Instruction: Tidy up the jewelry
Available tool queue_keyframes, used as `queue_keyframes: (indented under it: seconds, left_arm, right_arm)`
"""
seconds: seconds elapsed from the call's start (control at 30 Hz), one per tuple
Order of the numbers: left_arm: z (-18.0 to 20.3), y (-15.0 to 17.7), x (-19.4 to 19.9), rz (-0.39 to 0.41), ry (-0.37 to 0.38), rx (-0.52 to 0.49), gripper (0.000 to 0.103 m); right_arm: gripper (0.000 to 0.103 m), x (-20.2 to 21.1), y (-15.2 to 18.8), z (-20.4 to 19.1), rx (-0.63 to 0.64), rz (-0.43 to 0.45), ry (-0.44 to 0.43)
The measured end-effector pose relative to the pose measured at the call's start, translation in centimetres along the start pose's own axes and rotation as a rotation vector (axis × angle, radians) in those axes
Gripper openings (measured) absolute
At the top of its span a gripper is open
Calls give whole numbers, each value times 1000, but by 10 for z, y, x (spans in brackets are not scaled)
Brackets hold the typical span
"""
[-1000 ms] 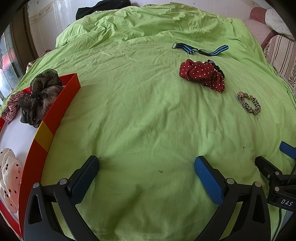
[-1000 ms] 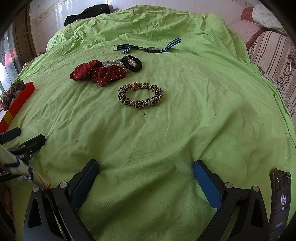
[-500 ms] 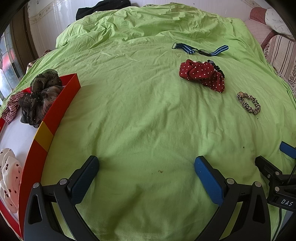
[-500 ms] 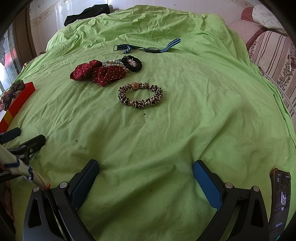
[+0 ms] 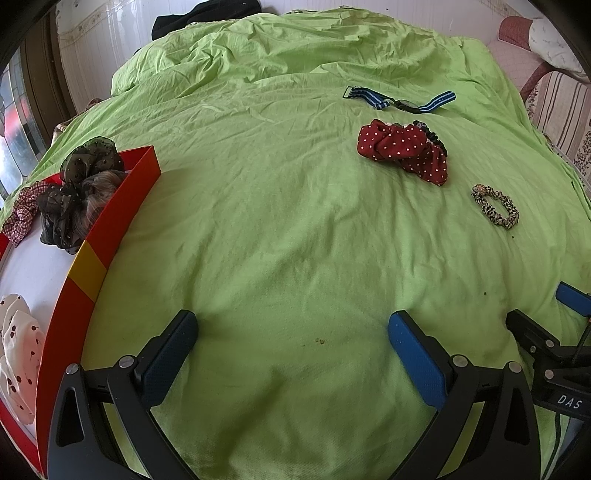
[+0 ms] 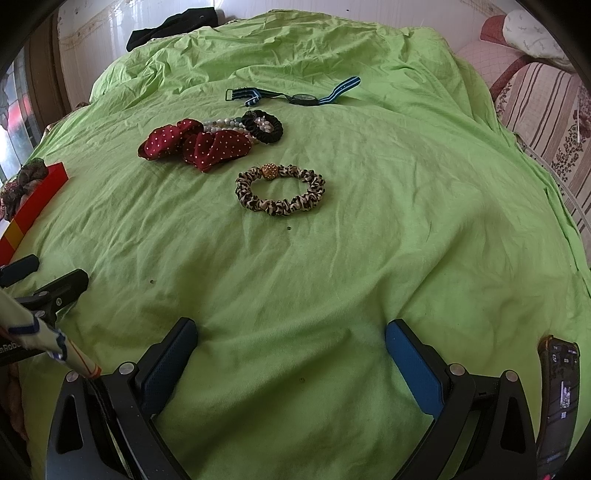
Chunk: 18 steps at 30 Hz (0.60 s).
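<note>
On a green bedspread lie a leopard-print scrunchie (image 6: 280, 190) (image 5: 495, 205), a red polka-dot scrunchie (image 6: 195, 143) (image 5: 404, 147), a pearl bracelet (image 6: 225, 124), a black hair tie (image 6: 266, 126) and a blue-striped watch (image 6: 295, 96) (image 5: 400, 100). A red box (image 5: 107, 236) at the left holds a dark mesh scrunchie (image 5: 79, 184), a checked one (image 5: 22, 212) and a white cherry-print one (image 5: 16, 350). My left gripper (image 5: 291, 343) stands open over bare cloth beside the box. My right gripper (image 6: 290, 347) is open, well short of the leopard scrunchie.
A phone (image 6: 557, 387) lies at the bed's right front edge. A striped sofa (image 6: 543, 107) stands to the right, dark clothing (image 6: 170, 22) at the far end. The red box corner (image 6: 40, 192) shows at the left.
</note>
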<state>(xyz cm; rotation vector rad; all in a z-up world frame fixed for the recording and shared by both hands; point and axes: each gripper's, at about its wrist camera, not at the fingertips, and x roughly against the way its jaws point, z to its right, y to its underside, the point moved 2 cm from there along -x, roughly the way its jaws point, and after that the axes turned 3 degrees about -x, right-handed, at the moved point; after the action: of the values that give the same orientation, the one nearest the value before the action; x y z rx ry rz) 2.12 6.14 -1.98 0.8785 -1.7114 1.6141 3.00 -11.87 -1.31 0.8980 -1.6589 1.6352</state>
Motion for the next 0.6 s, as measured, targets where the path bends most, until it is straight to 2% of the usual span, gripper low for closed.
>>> queue_keyframes:
  seconds: [0.23,0.5,0.6]
  left_arm:
    - [-1,0,1,2,-7,-1,103]
    - [-1,-8,26,3,1,27,103]
    - [4,-13,38,22,15,27,103]
  right_arm:
    - [103,0,0,2,2,-8,-6]
    - [103,0,-2,5,19,-71,-49]
    - [101,10,-1,9,-4,-42,-76]
